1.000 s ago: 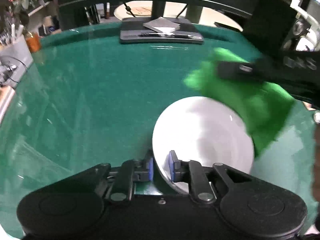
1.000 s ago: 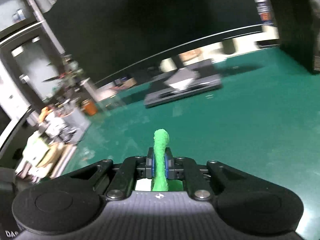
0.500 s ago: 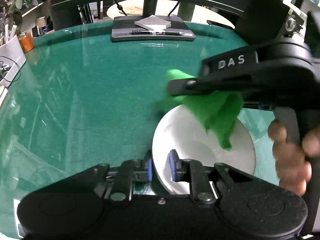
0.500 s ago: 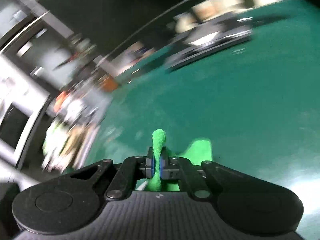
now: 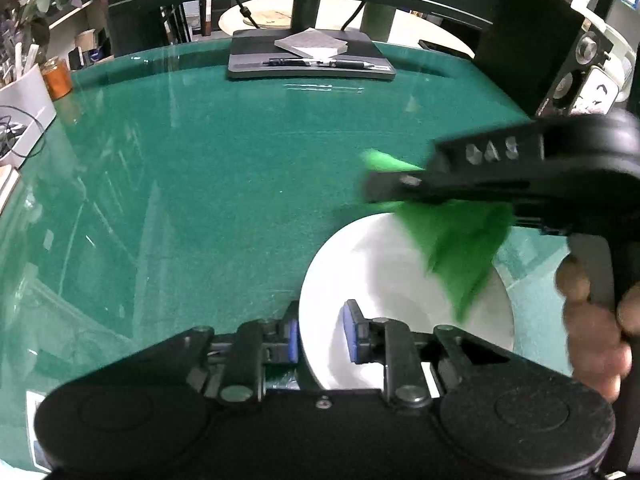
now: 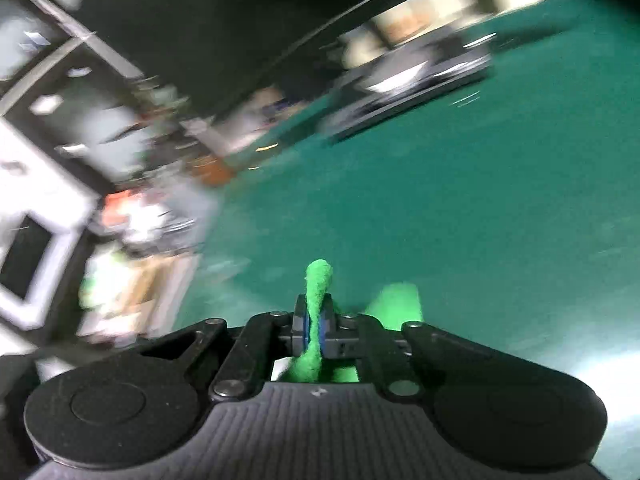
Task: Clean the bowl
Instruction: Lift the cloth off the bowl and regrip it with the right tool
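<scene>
Bowl (image 5: 384, 280): white, glazed, on the green table (image 5: 224, 184), near the lower right of the left wrist view. Likely rigid, slick and breakable; moderate weight. Best taken by the rim, as now: left gripper (image 5: 321, 338) with jaws astride the near rim, one blue pad outside, one inside. Hard to say whether clamped tight or just closed loosely on the wall; looks like a hold. Risk of slipping on the glaze if pushed sideways by wiping.

Cloth (image 5: 460, 252): bright green, soft, limp, light; hanging from the right gripper (image 6: 316, 330), jaws clamped on a pinched fold. Draped over the far right part of the bowl, touching or just above the inside; contact not clear through the blur. Good for wiping, but floppy, so only the part close to the jaws can press firmly.

Hard to make out: cloth edges smeared by motion; right wrist view badly blurred, bowl not identifiable there. Near rim of the bowl cut off by the left gripper body; right side partly behind the right gripper and the hand (image 5: 596, 332). Any dirt in the bowl not visible. Bowl base and its footing on the table hidden.
</scene>
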Action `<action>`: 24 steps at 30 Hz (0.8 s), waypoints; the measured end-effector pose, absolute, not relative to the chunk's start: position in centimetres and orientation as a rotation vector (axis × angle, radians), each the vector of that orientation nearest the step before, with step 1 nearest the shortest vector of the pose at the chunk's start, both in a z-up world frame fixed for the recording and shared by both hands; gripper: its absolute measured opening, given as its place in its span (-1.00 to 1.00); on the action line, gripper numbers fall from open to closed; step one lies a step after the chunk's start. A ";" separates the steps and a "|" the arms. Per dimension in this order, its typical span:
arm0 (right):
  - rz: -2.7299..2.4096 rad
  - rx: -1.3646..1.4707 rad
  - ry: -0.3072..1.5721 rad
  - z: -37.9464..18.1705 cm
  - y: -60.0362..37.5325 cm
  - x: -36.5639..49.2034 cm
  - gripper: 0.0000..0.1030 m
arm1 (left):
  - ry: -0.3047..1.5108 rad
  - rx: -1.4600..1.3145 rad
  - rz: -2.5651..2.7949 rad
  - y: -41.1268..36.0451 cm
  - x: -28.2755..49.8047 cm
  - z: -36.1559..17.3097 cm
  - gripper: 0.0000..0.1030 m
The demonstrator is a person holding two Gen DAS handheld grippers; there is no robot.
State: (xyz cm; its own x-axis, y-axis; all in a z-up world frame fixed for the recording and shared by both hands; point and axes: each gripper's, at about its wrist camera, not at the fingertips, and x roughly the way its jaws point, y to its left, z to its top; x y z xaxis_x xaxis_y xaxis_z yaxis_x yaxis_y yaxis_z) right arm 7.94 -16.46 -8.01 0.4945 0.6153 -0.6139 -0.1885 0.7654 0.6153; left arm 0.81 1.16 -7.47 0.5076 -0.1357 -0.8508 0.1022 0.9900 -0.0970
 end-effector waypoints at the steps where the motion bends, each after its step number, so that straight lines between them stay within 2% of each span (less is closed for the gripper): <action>1: 0.505 0.540 0.937 -8.0 -17.3 8.0 -0.87 | 1.026 -0.016 -0.140 1.0 0.7 -7.3 -0.57; 7: 0.574 0.741 0.846 -6.0 -20.1 7.2 -0.87 | 0.997 -0.008 -0.164 0.8 0.9 -6.6 -0.57; 8: 0.584 0.749 0.847 -5.8 -20.0 7.4 -0.85 | 0.998 -0.017 -0.161 1.0 0.9 -6.6 -0.67; 13: 0.792 0.869 0.946 -6.7 -17.2 8.0 -0.80 | 1.019 -0.030 -0.135 1.3 0.7 -6.9 -0.67; 15: 0.773 0.775 0.991 -7.5 -15.6 8.0 -0.81 | 1.020 -0.037 -0.136 1.3 0.7 -7.0 -0.66; 16: 0.731 0.631 0.984 -7.6 -14.5 7.9 -0.95 | 1.022 -0.041 -0.136 1.4 0.7 -7.0 -0.65; 20: 0.675 0.423 0.865 -6.7 -13.3 7.0 -0.90 | 1.028 -0.054 -0.140 1.5 0.7 -7.3 -0.59; 24: 0.652 0.329 0.796 -6.3 -13.6 6.1 -0.82 | 1.031 -0.055 -0.147 1.4 0.7 -7.4 -0.54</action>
State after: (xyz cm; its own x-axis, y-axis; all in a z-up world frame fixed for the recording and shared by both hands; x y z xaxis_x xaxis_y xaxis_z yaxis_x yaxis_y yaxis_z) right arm 6.10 -13.59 -6.33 0.5202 0.6510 -0.5528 -0.4136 0.7583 0.5038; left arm 0.74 1.40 -7.43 0.5050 -0.1478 -0.8504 0.0956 0.9887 -0.1150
